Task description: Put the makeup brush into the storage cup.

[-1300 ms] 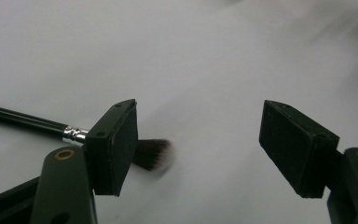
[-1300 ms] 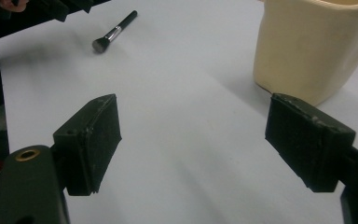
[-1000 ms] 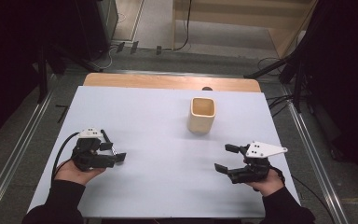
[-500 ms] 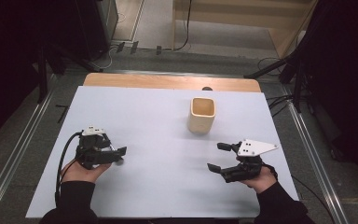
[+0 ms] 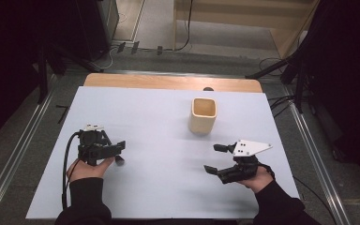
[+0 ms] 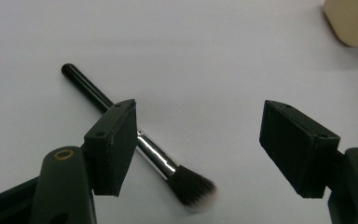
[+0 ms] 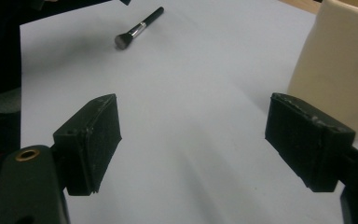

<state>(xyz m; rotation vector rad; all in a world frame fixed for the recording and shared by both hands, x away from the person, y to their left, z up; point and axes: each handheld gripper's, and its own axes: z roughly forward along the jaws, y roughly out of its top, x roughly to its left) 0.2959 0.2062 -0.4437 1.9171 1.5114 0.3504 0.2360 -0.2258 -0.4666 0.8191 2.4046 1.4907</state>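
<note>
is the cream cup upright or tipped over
Upright. In the high view the cream square-mouthed cup stands on its base on the white table sheet, its open mouth facing up. Whether anything is inside: cannot tell.

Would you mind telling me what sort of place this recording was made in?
Probably a lab or recording workspace: a table under a white sheet, metal rails on the floor beside it, and loose cables trailing behind it.
</note>
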